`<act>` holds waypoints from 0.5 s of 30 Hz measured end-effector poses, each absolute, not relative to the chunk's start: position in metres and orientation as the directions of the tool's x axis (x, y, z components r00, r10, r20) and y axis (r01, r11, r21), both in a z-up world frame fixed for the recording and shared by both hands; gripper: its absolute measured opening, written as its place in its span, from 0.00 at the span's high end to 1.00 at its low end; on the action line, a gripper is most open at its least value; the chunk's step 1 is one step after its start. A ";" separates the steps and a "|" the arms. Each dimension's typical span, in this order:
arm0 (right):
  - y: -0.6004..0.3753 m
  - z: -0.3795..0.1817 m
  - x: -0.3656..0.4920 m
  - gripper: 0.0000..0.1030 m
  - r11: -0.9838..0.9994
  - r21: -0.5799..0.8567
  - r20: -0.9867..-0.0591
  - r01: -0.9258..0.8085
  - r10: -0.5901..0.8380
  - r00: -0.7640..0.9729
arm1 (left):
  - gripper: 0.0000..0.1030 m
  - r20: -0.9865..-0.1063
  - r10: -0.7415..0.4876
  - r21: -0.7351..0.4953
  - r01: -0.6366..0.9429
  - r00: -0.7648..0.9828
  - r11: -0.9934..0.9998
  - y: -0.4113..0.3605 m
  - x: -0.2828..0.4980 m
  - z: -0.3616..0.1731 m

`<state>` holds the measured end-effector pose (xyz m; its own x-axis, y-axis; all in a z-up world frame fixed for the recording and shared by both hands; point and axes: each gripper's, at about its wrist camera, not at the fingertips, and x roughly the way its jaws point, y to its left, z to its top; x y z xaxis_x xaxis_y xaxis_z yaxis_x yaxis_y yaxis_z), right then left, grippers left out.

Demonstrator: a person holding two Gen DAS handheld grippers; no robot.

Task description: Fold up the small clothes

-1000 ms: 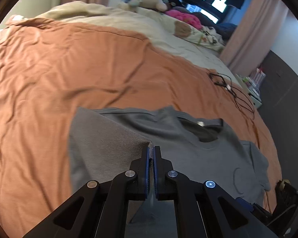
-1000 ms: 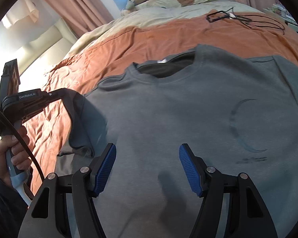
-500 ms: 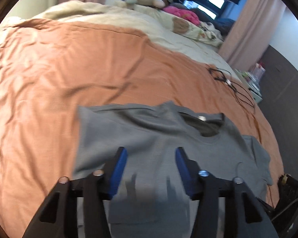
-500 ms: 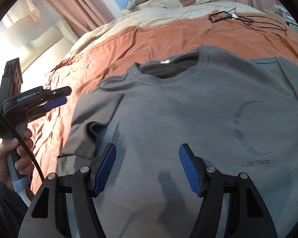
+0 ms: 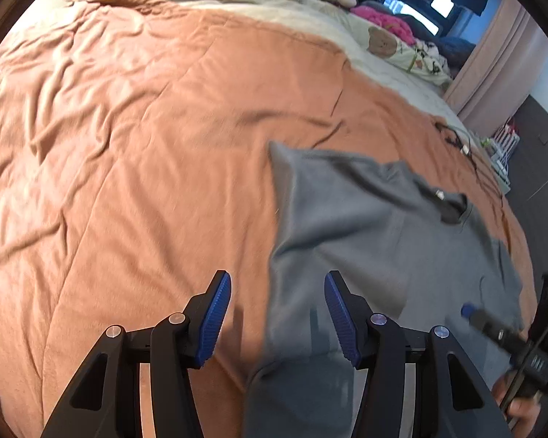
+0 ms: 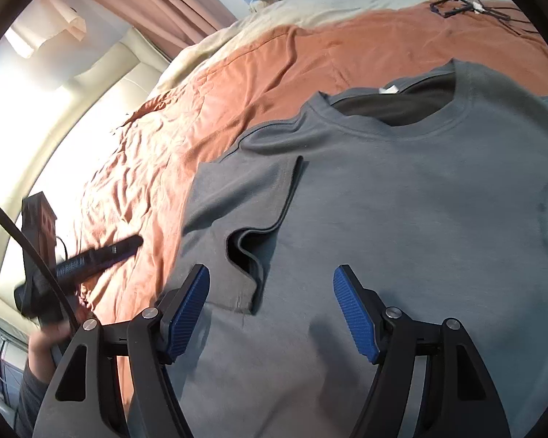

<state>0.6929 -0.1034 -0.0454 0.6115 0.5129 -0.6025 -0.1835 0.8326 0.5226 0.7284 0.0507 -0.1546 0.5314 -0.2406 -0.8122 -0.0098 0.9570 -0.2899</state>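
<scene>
A grey T-shirt (image 6: 402,200) lies face up on the orange bedspread (image 5: 128,146), collar away from me. Its left sleeve (image 6: 244,197) is folded inward onto the chest. In the left wrist view the shirt (image 5: 365,241) fills the right half. My left gripper (image 5: 277,310) is open and empty, hovering over the shirt's left edge and the bedspread. It also shows in the right wrist view (image 6: 91,259) at the left. My right gripper (image 6: 270,306) is open and empty above the shirt's lower chest, and its tip shows in the left wrist view (image 5: 471,314).
Cream bedding with plush toys and pink cloth (image 5: 380,25) lies at the far end of the bed. A black cable (image 6: 456,5) rests on the bedspread beyond the collar. Curtains (image 6: 171,11) and a padded headboard stand to the left. A dark cabinet (image 5: 540,153) flanks the right.
My left gripper opened and let go of the left sleeve, which now lies folded on the chest. The gripper then pulled back left off the shirt. The right gripper stayed open, edging closer.
</scene>
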 end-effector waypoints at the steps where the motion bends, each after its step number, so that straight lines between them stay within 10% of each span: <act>1: -0.101 -0.047 0.698 0.33 0.836 0.517 -0.607 -0.181 0.507 0.612 | 0.46 -0.817 -0.244 -0.292 -0.009 0.522 0.956 0.052 0.728 -0.160; 15: -0.078 -0.069 0.775 0.49 0.789 0.601 -0.593 -0.131 0.549 0.588 | 0.54 -0.844 -0.289 -0.337 -0.028 0.452 0.941 0.048 0.725 -0.198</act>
<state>0.7746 -0.0775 -0.0692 0.5883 0.5494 -0.5934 -0.1308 0.7888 0.6006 0.7249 0.0482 -0.1979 0.4515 -0.2888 -0.8442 -0.0276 0.9412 -0.3368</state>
